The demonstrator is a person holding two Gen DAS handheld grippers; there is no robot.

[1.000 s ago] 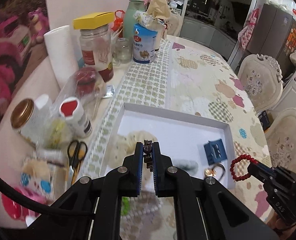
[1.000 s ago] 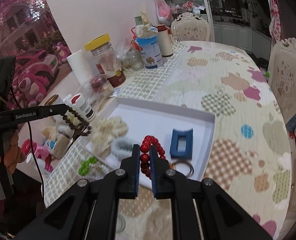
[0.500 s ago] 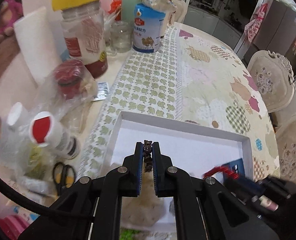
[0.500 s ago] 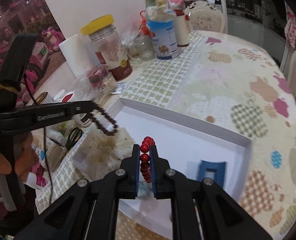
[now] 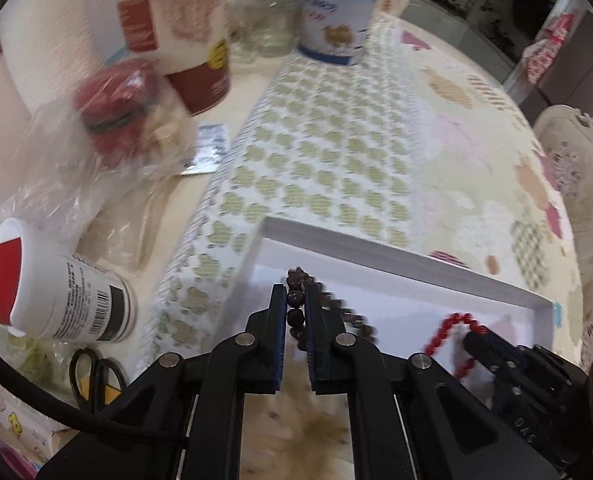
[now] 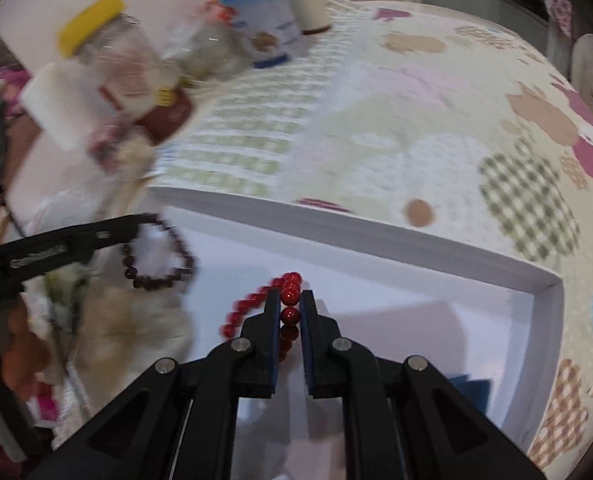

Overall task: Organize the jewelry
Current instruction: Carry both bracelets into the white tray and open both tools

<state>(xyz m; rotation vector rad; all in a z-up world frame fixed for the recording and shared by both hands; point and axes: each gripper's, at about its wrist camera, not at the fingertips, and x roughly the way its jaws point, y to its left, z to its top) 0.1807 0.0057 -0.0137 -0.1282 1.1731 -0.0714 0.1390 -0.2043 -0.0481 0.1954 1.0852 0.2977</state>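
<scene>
A dark brown bead bracelet (image 5: 296, 312) is clamped between the closed fingers of the left gripper (image 5: 296, 300), its loop hanging to the right of the fingertips above the white tray (image 5: 396, 256). From the right wrist view the same bracelet (image 6: 158, 256) is seen dangling as an open loop from the left gripper (image 6: 136, 222), over the tray's left part. A red bead bracelet (image 6: 290, 300) is pinched between the closed fingers of the right gripper (image 6: 289, 300), with the rest of the strand trailing off to the left over the tray floor (image 6: 376, 300). In the left wrist view the red bracelet (image 5: 446, 330) is seen held by the right gripper (image 5: 470, 336) near the tray's right end. A cream, fluffy item (image 6: 128, 328) is seen at the tray's left side, too blurred to identify. A blue piece (image 6: 470, 390) lies at the tray's near right edge, partly hidden by the gripper.

Left of the tray, black-handled scissors (image 5: 92, 372) and a white bottle with a red cap (image 5: 56, 300) are found on the patterned tablecloth (image 5: 336, 160). Farther back, a red-lidded jar in clear plastic (image 5: 116, 108), a yellow-lidded jar (image 6: 128, 72), a paper towel roll (image 5: 52, 52) and a blue-and-white tin (image 5: 336, 12) are grouped, all motion-blurred.
</scene>
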